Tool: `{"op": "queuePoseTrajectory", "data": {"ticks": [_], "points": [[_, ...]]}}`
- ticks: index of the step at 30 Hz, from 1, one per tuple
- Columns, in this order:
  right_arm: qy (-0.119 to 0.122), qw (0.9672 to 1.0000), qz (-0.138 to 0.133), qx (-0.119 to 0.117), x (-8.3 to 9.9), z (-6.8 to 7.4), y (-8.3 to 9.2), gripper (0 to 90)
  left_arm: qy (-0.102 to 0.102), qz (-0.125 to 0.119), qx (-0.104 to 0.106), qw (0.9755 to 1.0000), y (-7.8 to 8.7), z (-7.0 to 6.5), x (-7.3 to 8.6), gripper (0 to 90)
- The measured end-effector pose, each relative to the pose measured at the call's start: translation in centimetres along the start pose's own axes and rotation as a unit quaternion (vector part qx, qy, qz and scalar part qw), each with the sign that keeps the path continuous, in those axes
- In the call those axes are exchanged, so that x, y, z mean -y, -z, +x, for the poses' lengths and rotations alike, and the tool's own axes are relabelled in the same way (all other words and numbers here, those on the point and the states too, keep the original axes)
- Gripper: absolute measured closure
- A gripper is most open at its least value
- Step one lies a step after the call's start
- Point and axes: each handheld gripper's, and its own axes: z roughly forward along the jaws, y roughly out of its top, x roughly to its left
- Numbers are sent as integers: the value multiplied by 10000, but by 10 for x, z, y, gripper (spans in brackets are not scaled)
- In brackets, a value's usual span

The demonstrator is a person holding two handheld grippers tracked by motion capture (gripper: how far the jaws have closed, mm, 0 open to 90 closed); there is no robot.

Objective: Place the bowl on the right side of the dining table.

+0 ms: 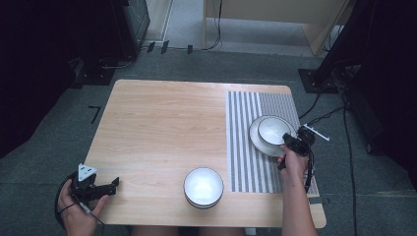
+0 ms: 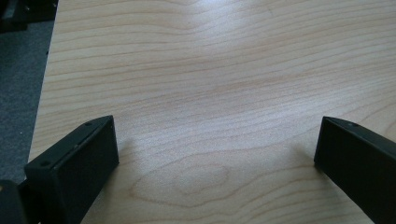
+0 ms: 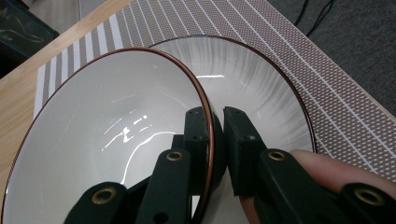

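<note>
On the plate (image 3: 280,93), bowl (image 3: 107,126) tilts, tool-pinched (image 3: 217,154).

A pale wooden bench (image 1: 162,128) stands on grey carpet floor (image 1: 49,162); black cables (image 1: 344,123) trail right, and light wooden furniture (image 1: 275,19) stands behind.

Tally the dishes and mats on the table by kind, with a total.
Bowls: 2, one on the bare wood, one on the plate, its rim pinched by the right hand-held gripper
Plates: 1
Striped placemats: 1
Total: 4
</note>
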Motion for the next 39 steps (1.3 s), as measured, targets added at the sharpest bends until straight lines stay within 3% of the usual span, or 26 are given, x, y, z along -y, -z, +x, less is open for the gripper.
{"op": "queuePoseTrajectory", "data": {"ticks": [15, 27, 32, 39], "points": [[-17, 9993, -109, -353, -2, -4, 3, 646, 2, -2, 1, 10000, 0, 0, 0, 0], [456, 9971, -323, -519, 1, -1, 5, 431, 0, 0, 0, 10000, 0, 0, 0, 0], [650, 9962, -293, -508, 2, 0, 5, 339, 0, 0, 0, 10000, 0, 0, 0, 0], [864, 9938, -490, -494, 3, 0, 7, 294, 0, 0, 0, 10000, 0, 0, 0, 0]]}}
